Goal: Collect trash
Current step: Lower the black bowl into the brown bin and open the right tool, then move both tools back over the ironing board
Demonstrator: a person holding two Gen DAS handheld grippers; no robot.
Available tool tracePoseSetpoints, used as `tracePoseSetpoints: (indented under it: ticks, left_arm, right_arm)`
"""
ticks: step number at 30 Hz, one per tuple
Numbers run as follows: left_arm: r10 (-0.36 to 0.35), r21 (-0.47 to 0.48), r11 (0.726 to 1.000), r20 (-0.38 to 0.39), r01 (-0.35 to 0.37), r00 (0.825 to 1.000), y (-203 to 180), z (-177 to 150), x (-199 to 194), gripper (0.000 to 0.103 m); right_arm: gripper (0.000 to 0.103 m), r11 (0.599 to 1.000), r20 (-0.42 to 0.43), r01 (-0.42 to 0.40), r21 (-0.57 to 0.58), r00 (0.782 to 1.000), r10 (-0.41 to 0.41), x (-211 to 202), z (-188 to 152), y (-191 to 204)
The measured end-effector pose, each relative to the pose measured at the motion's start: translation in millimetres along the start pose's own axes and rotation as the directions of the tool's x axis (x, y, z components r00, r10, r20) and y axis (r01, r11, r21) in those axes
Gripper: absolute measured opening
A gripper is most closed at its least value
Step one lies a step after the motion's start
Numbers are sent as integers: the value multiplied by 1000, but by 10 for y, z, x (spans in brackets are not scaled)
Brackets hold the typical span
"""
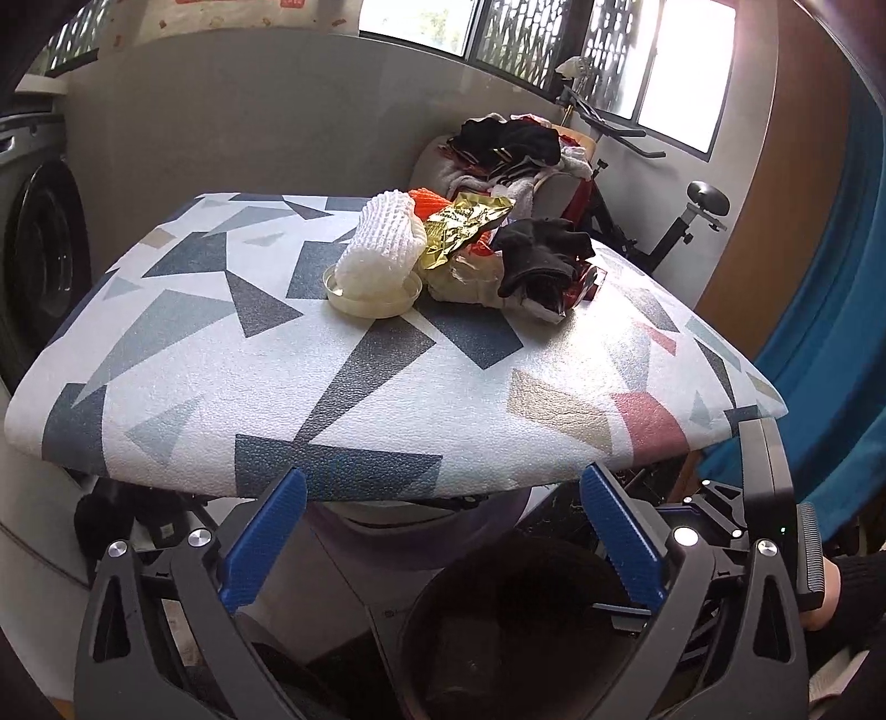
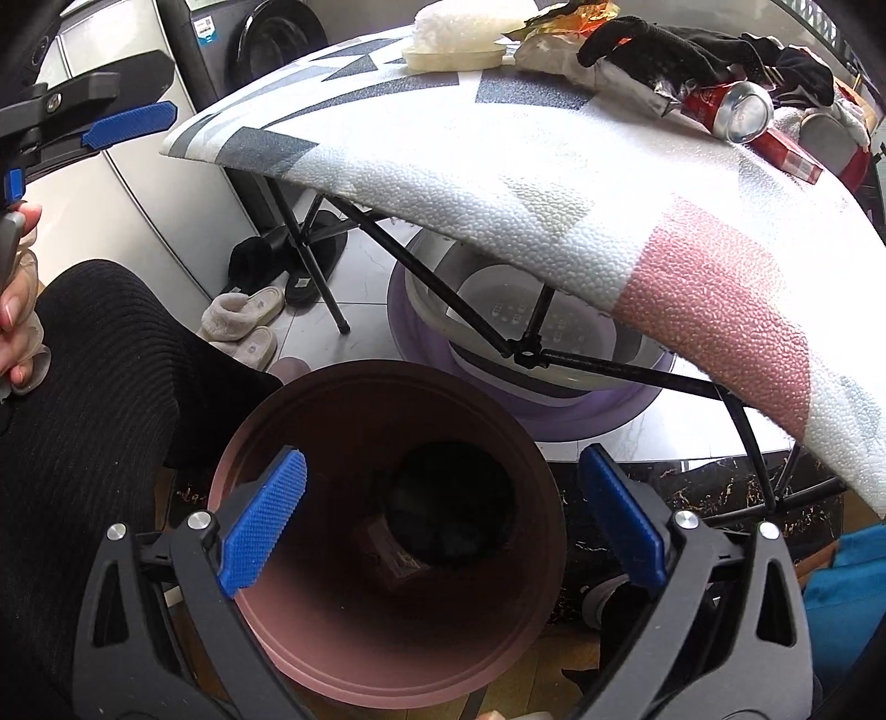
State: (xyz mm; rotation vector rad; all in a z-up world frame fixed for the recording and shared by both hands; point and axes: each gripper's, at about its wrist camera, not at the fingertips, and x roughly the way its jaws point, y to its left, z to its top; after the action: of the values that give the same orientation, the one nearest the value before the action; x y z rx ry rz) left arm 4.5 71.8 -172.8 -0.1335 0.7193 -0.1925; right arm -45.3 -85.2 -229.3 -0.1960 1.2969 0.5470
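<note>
A pile of trash lies at the far side of the patterned table (image 1: 387,399): a white foam net (image 1: 382,249) on a cream lid (image 1: 371,296), a gold wrapper (image 1: 465,224), crumpled paper (image 1: 470,277) and a black cloth (image 1: 540,257). The right wrist view shows a red can (image 2: 731,111) and a red packet (image 2: 786,152) beside the black cloth (image 2: 664,47). My left gripper (image 1: 443,531) is open and empty, below the table's near edge. My right gripper (image 2: 443,520) is open and empty, over a pink bin (image 2: 310,637) on the floor with dark items at its bottom.
The bin's dark mouth shows in the left wrist view (image 1: 526,609). Under the table are black folding legs (image 2: 432,277), a purple and white basin (image 2: 554,387), and slippers (image 2: 243,321). A washing machine (image 1: 39,260) stands left. A chair heaped with clothes (image 1: 515,149) stands behind the table.
</note>
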Motion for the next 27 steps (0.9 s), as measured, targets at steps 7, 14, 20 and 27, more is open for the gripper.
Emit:
tracePoseSetpoints:
  ticks: [7, 14, 20, 27]
  left_arm:
    - [2, -2, 1000, -9, -2, 1000, -1, -1, 18, 97]
    - [16, 25, 1000, -18, -15, 1000, -71, -4, 49, 97]
    - [33, 5, 999, -18, -33, 999, -34, 13, 55, 97]
    - [22, -49, 999, 44, -20, 999, 67, 115, -52, 97]
  right_arm:
    - [97, 999, 89, 2, 46, 996, -6, -216, 23, -112]
    - [97, 995, 160, -7, 95, 987, -9, -391, 39, -224]
    - [97, 991, 197, -22, 131, 980, -4, -462, 52, -304]
    - [97, 989, 239, 20, 148, 969, -55, -591, 95, -329]
